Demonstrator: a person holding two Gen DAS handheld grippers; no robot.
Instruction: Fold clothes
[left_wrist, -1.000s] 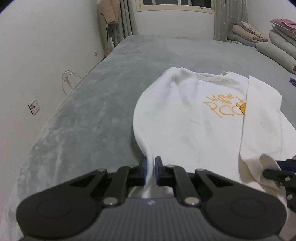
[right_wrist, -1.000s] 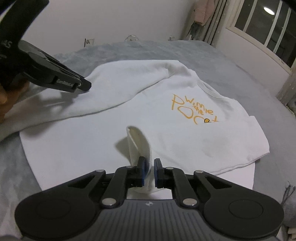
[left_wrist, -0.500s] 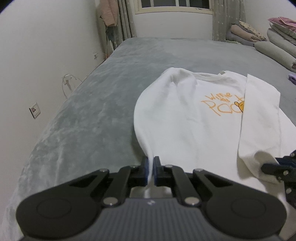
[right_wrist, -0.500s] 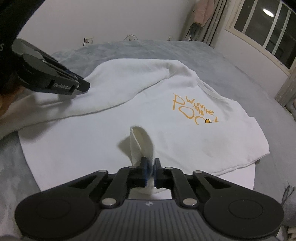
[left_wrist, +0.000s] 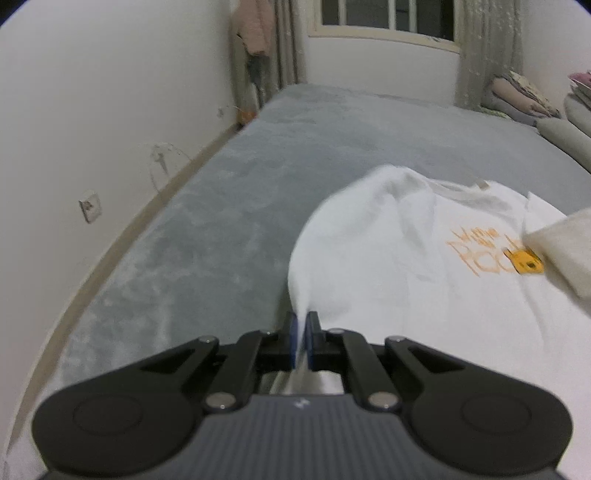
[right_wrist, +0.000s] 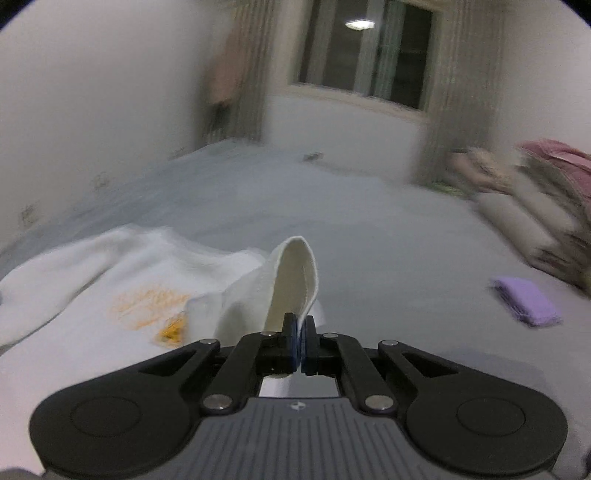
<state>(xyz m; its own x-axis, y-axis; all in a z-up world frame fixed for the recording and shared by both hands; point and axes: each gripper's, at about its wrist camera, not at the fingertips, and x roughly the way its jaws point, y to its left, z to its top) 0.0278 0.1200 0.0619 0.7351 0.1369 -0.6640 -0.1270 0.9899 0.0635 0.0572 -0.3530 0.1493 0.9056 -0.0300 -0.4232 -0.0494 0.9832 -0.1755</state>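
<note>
The left gripper (left_wrist: 303, 334) pointed low along the bed (left_wrist: 229, 221), its fingers (left_wrist: 291, 332) pressed together on a pinch of the white sweatshirt (left_wrist: 388, 258), at the garment's near left edge. The right gripper (right_wrist: 300, 341) was held higher and tilted up toward the far wall, its fingers (right_wrist: 309, 339) likewise clamped on the sweatshirt (right_wrist: 92, 295), gripping a cuff-like end of cloth (right_wrist: 295, 273) that stood up in a loop just ahead of the tips. The sweatshirt lay spread on the grey bed cover with its orange print (left_wrist: 484, 251) facing up; in the left wrist view a lifted fold of cloth (left_wrist: 561, 251) crossed the right edge of the print. The right wrist view was blurred, so the print (right_wrist: 151, 310) could not be read there. A folded purple cloth (right_wrist: 524, 299) lay on the bed (right_wrist: 388, 229) to the right, well apart from the sweatshirt, and a stack of bedding (right_wrist: 535, 206) sat along the far right. A window (left_wrist: 384, 16) with curtains was set in the end wall, a pink garment (left_wrist: 255, 29) hung in the corner, and a wall socket (left_wrist: 90, 209) sat on the left wall near the bed's edge.
</note>
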